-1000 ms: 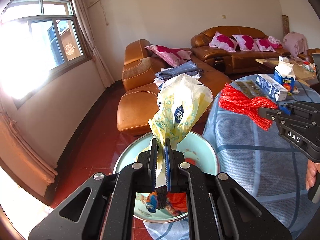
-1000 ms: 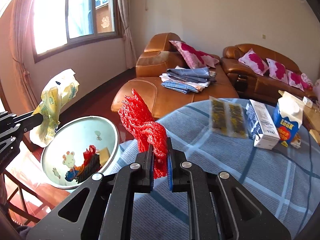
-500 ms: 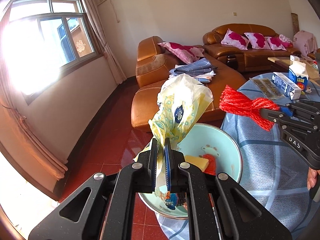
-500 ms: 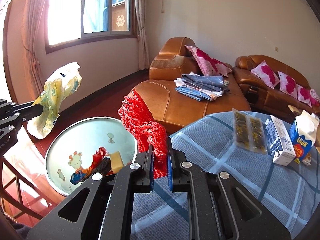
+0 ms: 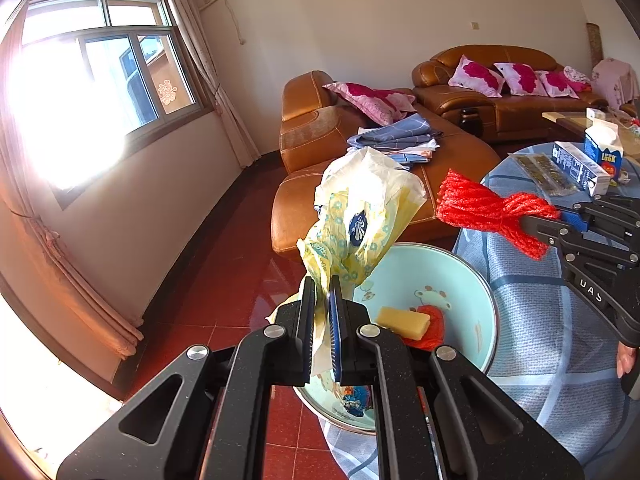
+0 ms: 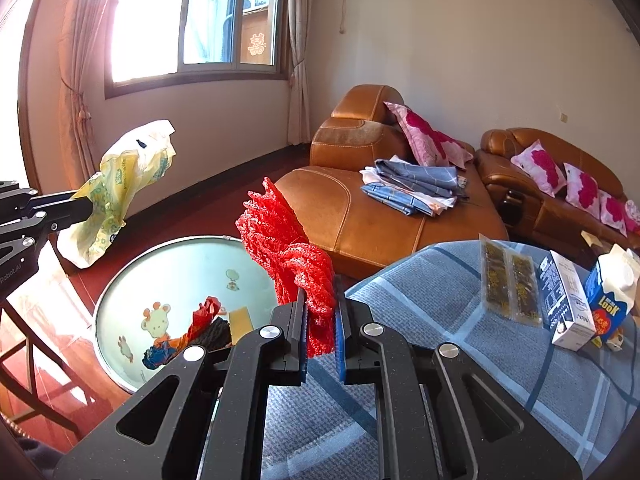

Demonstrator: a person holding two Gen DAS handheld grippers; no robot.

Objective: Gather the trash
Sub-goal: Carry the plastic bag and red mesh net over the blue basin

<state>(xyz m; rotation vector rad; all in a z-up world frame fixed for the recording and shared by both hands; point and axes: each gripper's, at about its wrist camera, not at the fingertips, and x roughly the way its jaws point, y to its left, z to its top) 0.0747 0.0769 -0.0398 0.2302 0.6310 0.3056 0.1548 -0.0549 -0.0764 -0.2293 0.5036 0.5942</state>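
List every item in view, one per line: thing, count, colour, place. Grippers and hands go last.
plastic bag: 1, pale yellow with print, pinched in the left gripper above the basin
net bundle: 1, red, pinched in the right gripper
basin: 1, light blue with cartoon prints, beside the table, holding scraps
table: 1, blue checked cloth, right
cartons: 2, one blue, one white, on the table's far side
snack packets: 2, clear and dark, on the table
sofa: 1, tan leather, behind
folded cloths: 1 stack, blue, on the sofa
cushions: several, pink, on the sofa
left gripper: 1, black, shut
right gripper: 1, black, shut
hand: 1, right edge of the left wrist view
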